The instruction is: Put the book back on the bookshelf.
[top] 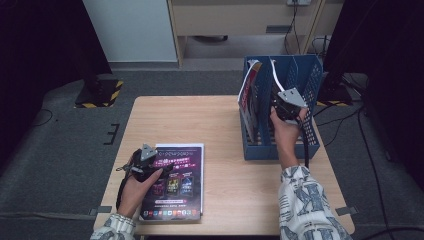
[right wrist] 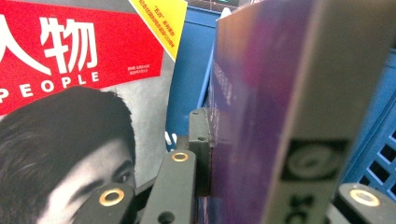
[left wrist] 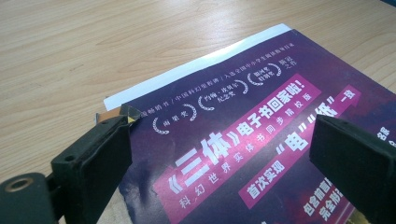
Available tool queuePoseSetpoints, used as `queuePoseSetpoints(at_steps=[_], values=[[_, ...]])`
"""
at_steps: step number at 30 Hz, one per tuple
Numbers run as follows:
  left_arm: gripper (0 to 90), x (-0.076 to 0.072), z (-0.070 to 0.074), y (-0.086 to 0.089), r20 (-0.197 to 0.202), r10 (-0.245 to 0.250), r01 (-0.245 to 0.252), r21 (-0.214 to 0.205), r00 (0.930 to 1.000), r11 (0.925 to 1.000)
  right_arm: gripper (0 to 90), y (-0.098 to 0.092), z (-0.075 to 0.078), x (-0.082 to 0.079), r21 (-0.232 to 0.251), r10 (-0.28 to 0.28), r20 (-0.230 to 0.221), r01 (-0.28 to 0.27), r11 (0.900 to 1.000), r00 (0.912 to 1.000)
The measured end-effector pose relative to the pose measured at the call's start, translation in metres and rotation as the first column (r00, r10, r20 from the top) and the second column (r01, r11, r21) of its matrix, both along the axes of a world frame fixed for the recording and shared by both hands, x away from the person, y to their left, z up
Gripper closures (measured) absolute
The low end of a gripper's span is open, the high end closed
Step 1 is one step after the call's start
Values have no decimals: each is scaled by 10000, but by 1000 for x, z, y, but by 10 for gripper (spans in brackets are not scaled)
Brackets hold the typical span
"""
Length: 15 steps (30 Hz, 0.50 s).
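A purple magazine [top: 177, 180] [left wrist: 261, 140] lies flat on the wooden table [top: 225, 125], near its front left. My left gripper [top: 162, 166] [left wrist: 224, 126] hovers low over the top of the cover, open: one jaw is at the cover's corner and the other over the printed title. My right gripper [top: 281, 104] [right wrist: 261, 154] reaches into the blue file rack [top: 280, 150] and is shut on an upright purple magazine [right wrist: 252, 93] with a grey spine. A red-covered magazine [top: 247, 97] [right wrist: 70, 56] stands in the slot beside it.
The rack stands at the table's right rear, its mesh wall [right wrist: 378, 154] close beside the held magazine. A black and yellow stand base [top: 97, 92] sits on the floor at the far left. Cables [top: 345, 120] run over the floor at the right.
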<state>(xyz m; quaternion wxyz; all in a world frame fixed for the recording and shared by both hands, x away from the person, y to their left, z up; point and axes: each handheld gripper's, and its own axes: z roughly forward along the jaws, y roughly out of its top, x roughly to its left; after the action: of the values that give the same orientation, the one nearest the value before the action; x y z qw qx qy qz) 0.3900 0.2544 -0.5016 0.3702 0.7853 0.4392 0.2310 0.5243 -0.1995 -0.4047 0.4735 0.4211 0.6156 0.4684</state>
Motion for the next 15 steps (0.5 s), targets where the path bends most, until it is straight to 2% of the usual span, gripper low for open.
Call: queuePoseSetpoints(at_steps=[7, 15], values=[[55, 0, 0, -1, 3, -24, 24, 0, 10000, 10000, 816, 1, -1, -1, -82, 23, -84, -23, 10000, 10000], [55, 0, 0, 0, -36, -30, 30, 22, 10000, 10000, 761, 1, 0, -2, 198, 244, -206, -240, 9995, 9995]])
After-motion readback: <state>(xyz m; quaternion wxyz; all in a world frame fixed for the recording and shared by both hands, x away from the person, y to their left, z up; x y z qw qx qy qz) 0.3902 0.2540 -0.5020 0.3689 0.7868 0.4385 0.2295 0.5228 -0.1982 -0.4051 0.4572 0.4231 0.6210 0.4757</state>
